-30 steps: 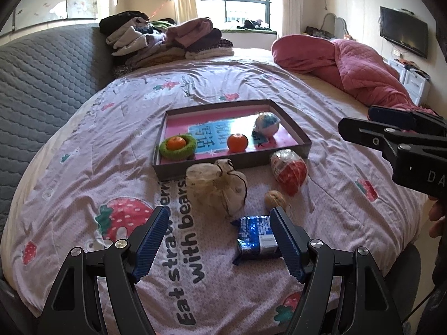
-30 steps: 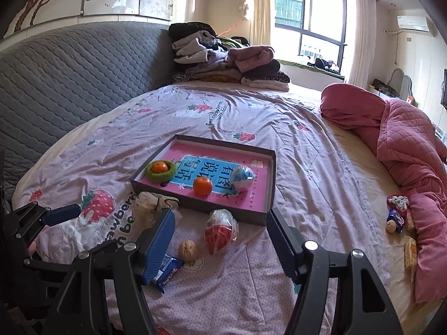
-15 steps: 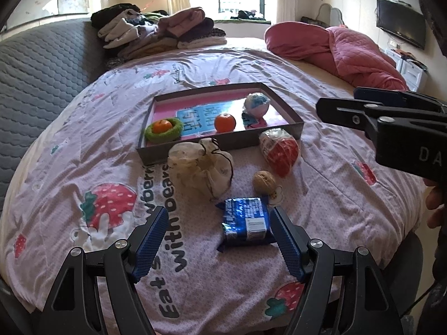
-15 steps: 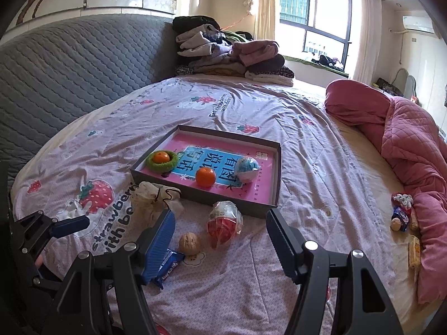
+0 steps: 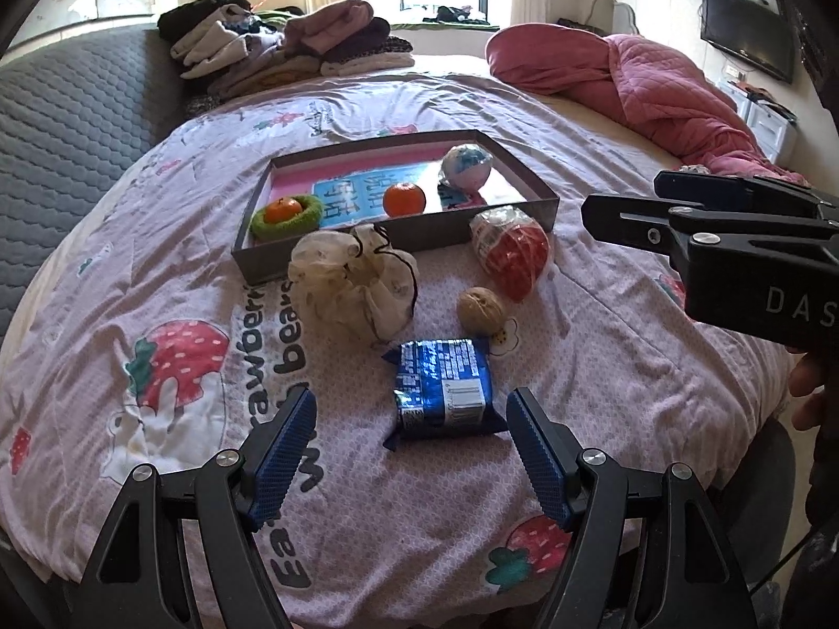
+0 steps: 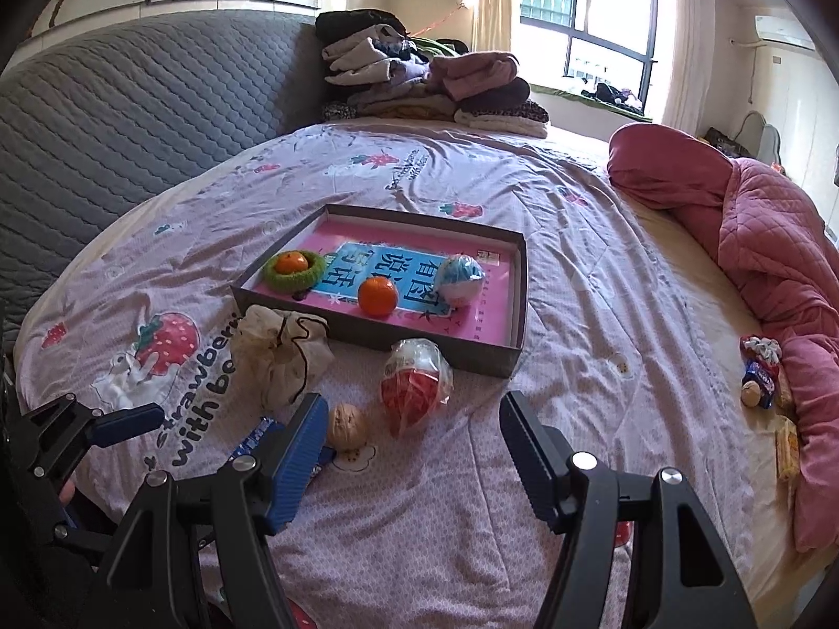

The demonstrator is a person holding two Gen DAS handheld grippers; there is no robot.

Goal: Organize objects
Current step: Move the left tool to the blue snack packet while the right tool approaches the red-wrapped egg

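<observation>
A shallow grey tray (image 5: 535,194) (image 6: 516,351) with a pink base lies on the bed. It holds an orange in a green ring (image 5: 286,212) (image 6: 292,266), a loose orange (image 5: 404,199) (image 6: 376,294) and a blue-white ball (image 5: 465,165) (image 6: 460,279). In front lie a cream drawstring pouch (image 5: 351,283) (image 6: 278,356), a red-white wrapped toy (image 5: 511,254) (image 6: 415,385), a walnut (image 5: 480,305) (image 6: 347,425) and a blue snack packet (image 5: 443,388) (image 6: 251,439). My left gripper (image 5: 411,445) is open, its fingers either side of the packet's near end. My right gripper (image 6: 406,451) is open and empty, near the walnut.
A pile of folded clothes (image 5: 283,52) (image 6: 419,78) sits at the bed's far end. A pink quilt (image 5: 639,78) (image 6: 776,241) lies on the right, with small snacks (image 6: 760,372) beside it. A grey padded headboard (image 6: 131,105) runs along the left.
My left gripper has moved forward and down to the blue packet, which now sits between its fingers. My right gripper has moved slightly closer to the walnut and the toy. Both stay open.
</observation>
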